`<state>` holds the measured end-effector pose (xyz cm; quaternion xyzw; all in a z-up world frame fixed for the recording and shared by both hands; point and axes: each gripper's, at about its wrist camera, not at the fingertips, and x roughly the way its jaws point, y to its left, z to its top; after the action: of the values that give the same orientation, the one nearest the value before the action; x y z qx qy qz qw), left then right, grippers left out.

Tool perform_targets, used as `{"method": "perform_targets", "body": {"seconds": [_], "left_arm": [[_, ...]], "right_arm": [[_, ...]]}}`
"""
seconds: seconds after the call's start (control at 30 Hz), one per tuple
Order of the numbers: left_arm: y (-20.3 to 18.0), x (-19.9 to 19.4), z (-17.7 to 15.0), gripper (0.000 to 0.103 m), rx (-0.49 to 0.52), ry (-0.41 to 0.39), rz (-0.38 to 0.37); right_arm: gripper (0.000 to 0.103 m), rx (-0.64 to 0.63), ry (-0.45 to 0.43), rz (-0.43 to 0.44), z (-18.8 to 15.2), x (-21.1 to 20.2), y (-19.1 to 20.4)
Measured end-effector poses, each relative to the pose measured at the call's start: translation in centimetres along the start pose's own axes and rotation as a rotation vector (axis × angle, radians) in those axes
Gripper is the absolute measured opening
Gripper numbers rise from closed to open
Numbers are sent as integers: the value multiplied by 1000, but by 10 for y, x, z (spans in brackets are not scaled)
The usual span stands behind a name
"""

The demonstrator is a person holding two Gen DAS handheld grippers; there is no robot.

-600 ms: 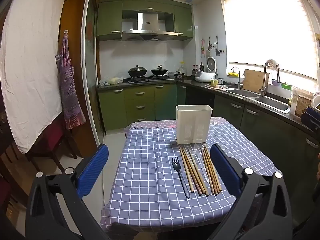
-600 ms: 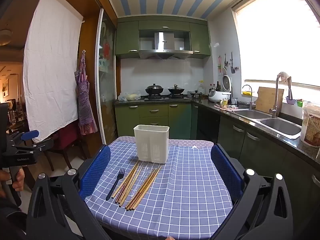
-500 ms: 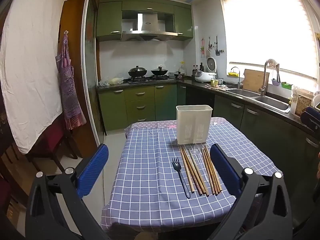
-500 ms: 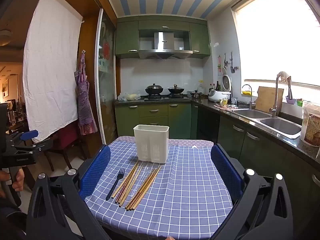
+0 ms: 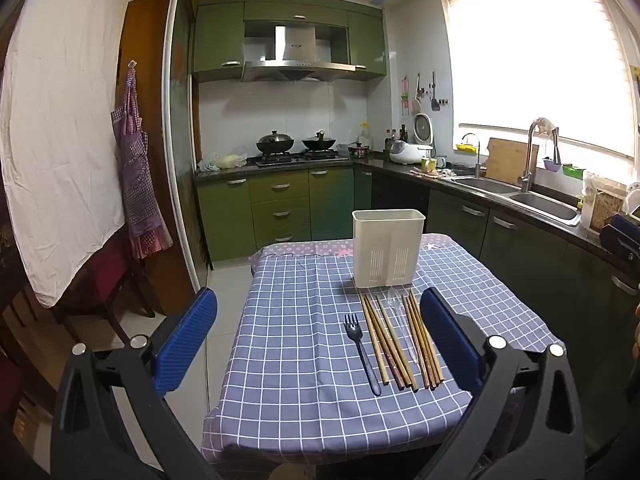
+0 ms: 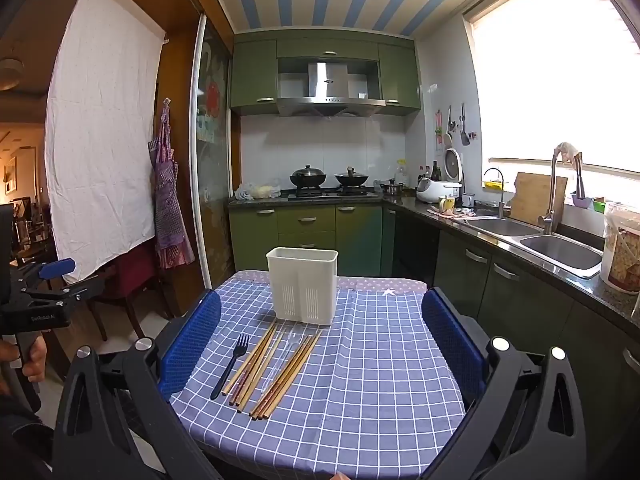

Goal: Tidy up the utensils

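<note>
Both tools are in the air at the near edge of the counter (image 5: 304,400), and both stand spread wide with nothing between their blue pads. The left tool (image 5: 320,336) looks down the checked cloth: the white slotted holder (image 5: 387,246) stands upright at 12 o'clock, toward the far end, and the utensils lie flat in a row right in front of it. Here's the line-up from the left view: a dark fork (image 5: 360,350) at the left end, tines pointing away, then wooden chopsticks (image 5: 384,344) side by side, with a clear plastic spoon (image 5: 400,320) lying among them. The right tool (image 6: 322,338) sees the same row at about 10 o'clock, slanting away toward the holder (image 6: 302,288), fork (image 6: 231,364) outermost on the left, chopsticks (image 6: 280,368) fanned beside it. At 9 o'clock in the right view, a hand (image 6: 32,360) grips the handle of the other tool. Nothing in the row is touched by either tool.
</note>
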<state>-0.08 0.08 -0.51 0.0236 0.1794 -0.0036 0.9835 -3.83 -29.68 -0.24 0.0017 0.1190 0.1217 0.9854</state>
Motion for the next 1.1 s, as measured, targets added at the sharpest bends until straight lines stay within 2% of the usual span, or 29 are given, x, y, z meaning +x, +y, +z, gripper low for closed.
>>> {"method": "perform_targets", "body": {"seconds": [1.1], "left_arm": [[-2,4,0,97,-5,20,-10]], "right_arm": [[99,6,16,1,0,8,-1]]}}
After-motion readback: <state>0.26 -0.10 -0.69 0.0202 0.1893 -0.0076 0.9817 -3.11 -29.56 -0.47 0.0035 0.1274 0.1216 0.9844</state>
